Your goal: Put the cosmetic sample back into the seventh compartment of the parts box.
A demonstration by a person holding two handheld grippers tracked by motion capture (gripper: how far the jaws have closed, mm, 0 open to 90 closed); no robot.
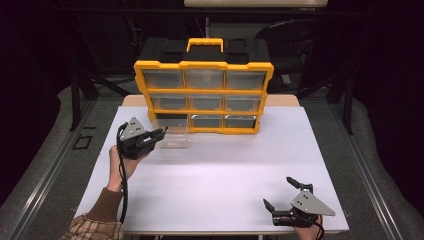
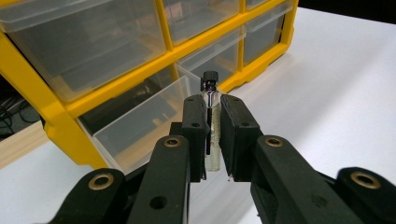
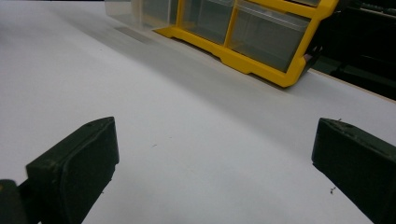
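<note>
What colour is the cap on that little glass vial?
Black; the vial cap shows best in the left gripper view.

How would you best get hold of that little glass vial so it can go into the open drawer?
Probably as the left gripper has it now: pads on opposite sides of the vial at mid-body, black cap clear above. Its slim, straight sides suit flat pads, and coming from the table side keeps the pulled-out drawer ahead.

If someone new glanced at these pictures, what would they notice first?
The yellow drawer cabinet at the table's far edge, its bottom-left drawer pulled out. Beside that drawer, the left hand-held gripper clamps a small glass vial. The right hand-held gripper rests open near the front edge.
</note>
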